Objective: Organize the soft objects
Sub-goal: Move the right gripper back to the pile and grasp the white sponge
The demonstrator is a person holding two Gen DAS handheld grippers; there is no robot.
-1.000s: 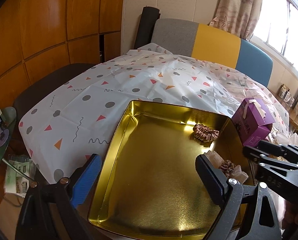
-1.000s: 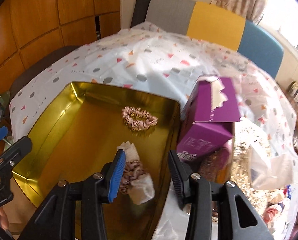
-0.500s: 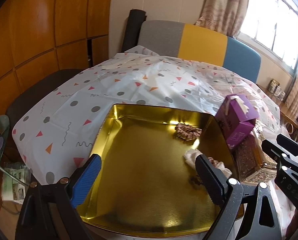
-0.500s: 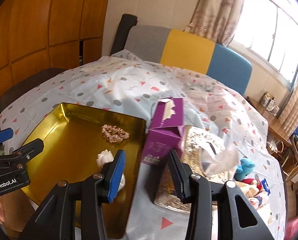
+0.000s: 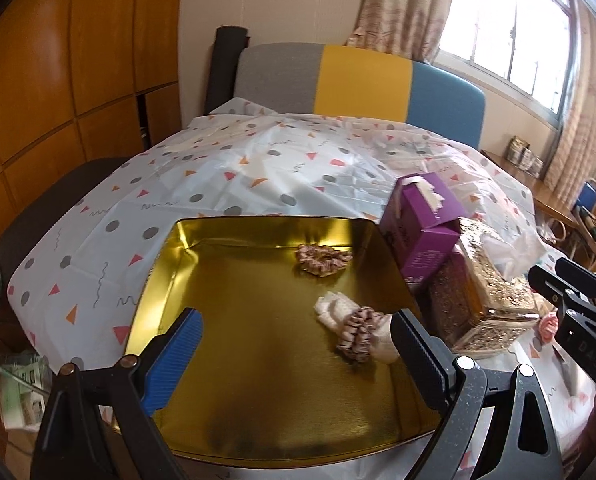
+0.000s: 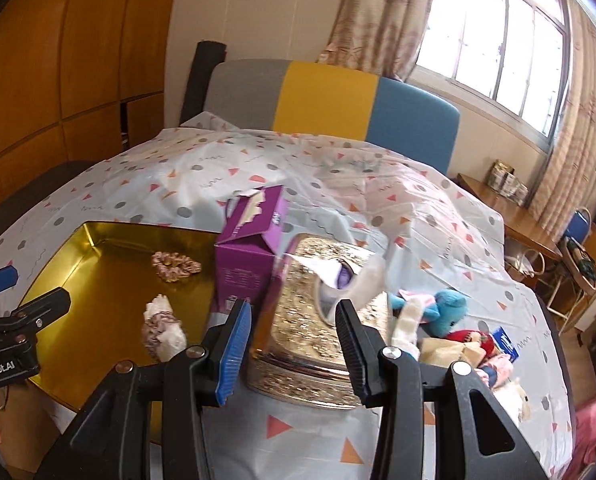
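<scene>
A: Left wrist view: left gripper [image 5: 294, 344] pulled back over gold tray [image 5: 258, 380], jaws wide apart, empty. Scrunchie [image 5: 324, 260] and cloth bundle [image 5: 354, 332] inside tray.

B: Right gripper [image 6: 294, 332] swung away, now over glitter box [image 6: 318, 320], jaws apart, empty.

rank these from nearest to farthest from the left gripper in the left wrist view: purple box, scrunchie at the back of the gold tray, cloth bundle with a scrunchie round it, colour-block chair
From the left gripper:
1. Cloth bundle, in the gold tray, beside the right finger.
2. Back scrunchie, near the tray's far wall.
3. Purple box, outside the tray, far right corner.
4. Colour-block chair, beyond the table.
</scene>
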